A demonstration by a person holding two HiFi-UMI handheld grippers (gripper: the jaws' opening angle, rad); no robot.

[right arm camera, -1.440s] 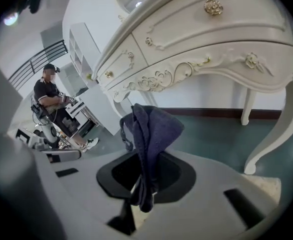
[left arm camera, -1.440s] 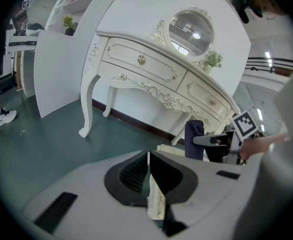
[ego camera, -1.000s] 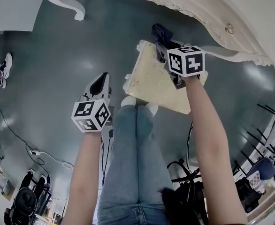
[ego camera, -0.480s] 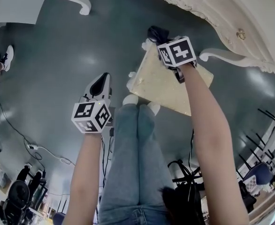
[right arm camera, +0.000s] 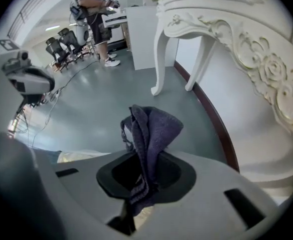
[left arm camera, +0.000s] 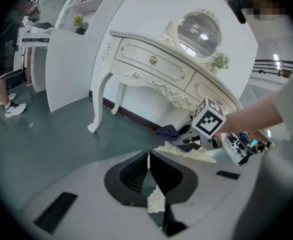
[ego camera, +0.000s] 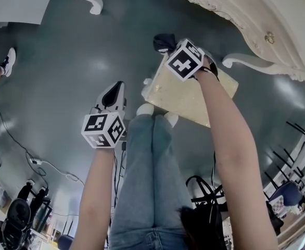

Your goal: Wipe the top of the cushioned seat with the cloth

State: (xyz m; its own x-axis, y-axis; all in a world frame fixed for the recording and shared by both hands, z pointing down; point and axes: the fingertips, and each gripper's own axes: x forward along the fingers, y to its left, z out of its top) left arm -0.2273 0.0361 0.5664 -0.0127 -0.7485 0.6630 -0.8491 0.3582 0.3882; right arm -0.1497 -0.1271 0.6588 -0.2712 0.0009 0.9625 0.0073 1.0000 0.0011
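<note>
The cream cushioned seat (ego camera: 186, 99) stands on the grey floor just past my knees. My right gripper (ego camera: 171, 48) is over the seat's far left corner, shut on a dark purple cloth (ego camera: 163, 41) that bunches out beyond the jaws. In the right gripper view the cloth (right arm camera: 150, 131) stands up folded between the jaws, and a strip of the seat (right arm camera: 81, 156) shows at the lower left. My left gripper (ego camera: 115, 91) hangs over bare floor left of the seat, shut on nothing. The left gripper view looks past its jaws to the seat (left arm camera: 189, 153) and the cloth (left arm camera: 168, 132).
An ornate white dressing table (ego camera: 256, 14) curves round behind and to the right of the seat, with a carved leg (ego camera: 90, 1) at the far left. Cables (ego camera: 43, 168) trail on the floor at the left. A person (right arm camera: 94, 6) stands far off near some chairs.
My right gripper has carried the cloth across the seat top to the left, toward the far left corner. The left gripper has hardly moved.
</note>
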